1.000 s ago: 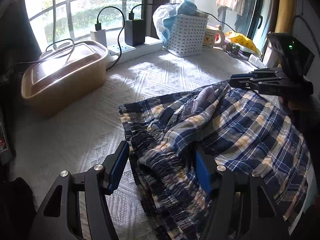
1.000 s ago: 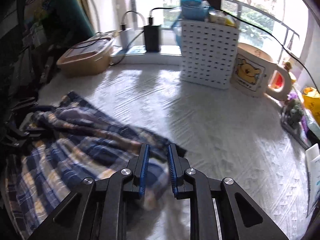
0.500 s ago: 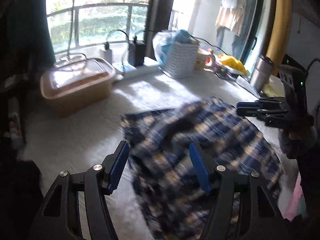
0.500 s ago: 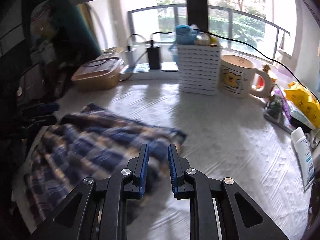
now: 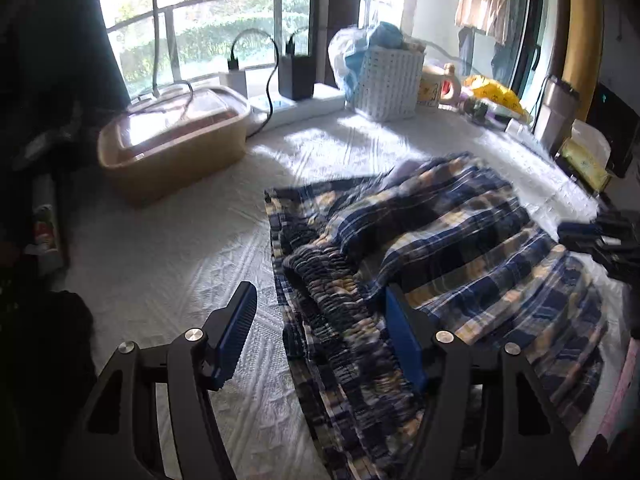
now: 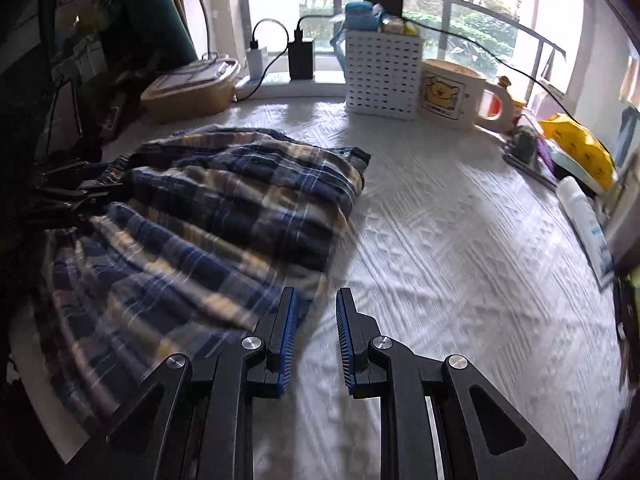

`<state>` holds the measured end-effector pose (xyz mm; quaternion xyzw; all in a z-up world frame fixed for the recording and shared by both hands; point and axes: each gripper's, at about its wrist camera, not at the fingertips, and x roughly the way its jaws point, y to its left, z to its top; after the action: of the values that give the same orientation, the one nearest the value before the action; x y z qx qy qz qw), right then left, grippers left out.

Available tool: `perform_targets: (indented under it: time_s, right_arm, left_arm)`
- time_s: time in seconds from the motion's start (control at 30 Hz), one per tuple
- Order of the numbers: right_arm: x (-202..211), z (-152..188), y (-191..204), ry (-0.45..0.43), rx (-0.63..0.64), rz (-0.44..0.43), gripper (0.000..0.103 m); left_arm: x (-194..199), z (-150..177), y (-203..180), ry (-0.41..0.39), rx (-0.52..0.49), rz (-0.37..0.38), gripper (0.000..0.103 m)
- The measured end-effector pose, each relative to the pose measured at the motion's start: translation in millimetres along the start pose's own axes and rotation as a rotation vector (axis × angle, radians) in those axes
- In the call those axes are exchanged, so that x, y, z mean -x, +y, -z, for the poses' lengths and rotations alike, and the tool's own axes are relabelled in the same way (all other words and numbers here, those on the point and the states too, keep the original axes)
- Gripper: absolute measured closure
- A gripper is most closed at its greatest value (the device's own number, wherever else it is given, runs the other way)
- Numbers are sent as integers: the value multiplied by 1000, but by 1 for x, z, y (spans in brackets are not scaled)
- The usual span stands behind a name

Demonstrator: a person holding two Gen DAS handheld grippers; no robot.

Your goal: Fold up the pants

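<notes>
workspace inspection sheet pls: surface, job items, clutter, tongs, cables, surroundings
Surface: white textured cloth over the table, lightly wrinkled.
Job's things: plaid pants lying rumpled at the near left of the right wrist view, elastic waistband bunched.
Clutter: tan lidded container, white perforated basket, bear mug, yellow bag, white tube.
Tongs: left tongs open wide, straddling the waistband; right tongs slightly apart, nothing between them, beside the pants' edge.
Cables: two chargers plugged into a power strip at the window; a cable crosses over the mug.
Surroundings: window with railing, greenery outside; hanging laundry.
</notes>
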<state>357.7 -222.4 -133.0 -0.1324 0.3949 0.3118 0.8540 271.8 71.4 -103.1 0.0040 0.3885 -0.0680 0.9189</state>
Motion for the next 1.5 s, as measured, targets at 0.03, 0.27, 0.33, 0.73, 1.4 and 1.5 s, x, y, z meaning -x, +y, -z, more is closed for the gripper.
perform_targets:
  time_s: [0.03, 0.27, 0.33, 0.73, 1.4, 1.5]
  right_arm:
    - [6, 4, 1, -12, -12, -16, 84]
    - [9, 38, 34, 37, -12, -41, 84]
    - [10, 48, 35, 28, -37, -32, 84]
    - [56, 67, 32, -9, -89, 13, 84]
    - [39, 90, 72, -4, -31, 13, 47]
    - [41, 93, 76, 2, -20, -2, 47]
  left_arm:
    - [5, 0, -1, -9, -1, -4, 37]
    - [23, 5, -6, -35, -4, -2, 37]
    - [22, 9, -7, -19, -7, -15, 37]
    - [55, 44, -8, -14, 30, 7, 37]
    - [49, 88, -46, 75, 6, 83, 37]
    - [53, 89, -44, 89, 8, 101, 37]
